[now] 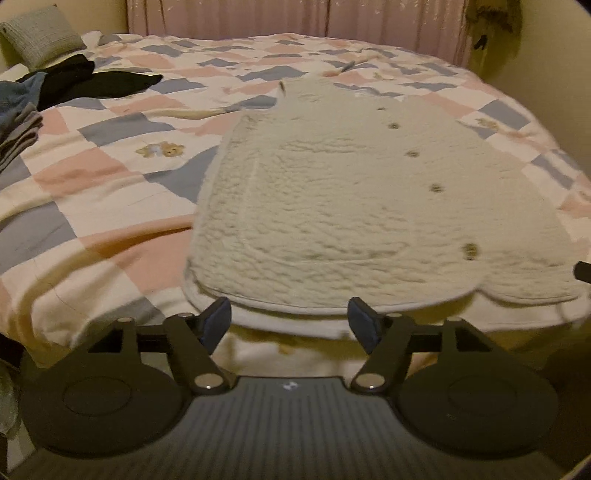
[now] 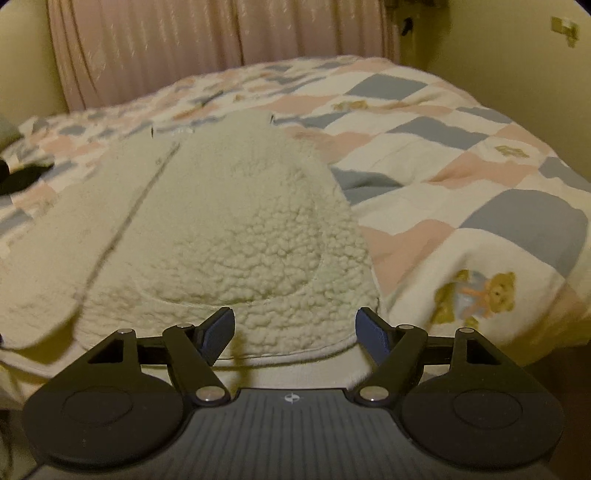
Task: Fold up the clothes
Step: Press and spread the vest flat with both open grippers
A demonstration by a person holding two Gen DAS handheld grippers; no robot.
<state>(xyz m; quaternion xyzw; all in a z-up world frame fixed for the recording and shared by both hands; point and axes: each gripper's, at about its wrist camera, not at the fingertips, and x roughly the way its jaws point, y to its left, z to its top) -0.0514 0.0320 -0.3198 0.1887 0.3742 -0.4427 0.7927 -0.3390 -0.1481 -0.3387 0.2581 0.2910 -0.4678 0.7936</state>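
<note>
Fleece jacket (image 1: 332, 206), one, five buttons, flat on quilt (image 1: 110, 166); left tool (image 1: 290, 323), right tool (image 2: 295, 330) spread, empty.

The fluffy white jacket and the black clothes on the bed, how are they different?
The fleece jacket is cream and woolly; the black clothes are dark and smooth-looking. The jacket lies spread flat near the left gripper; the black clothes sit crumpled far off by the gray pillow. Both rest on the patchwork quilt.
</note>
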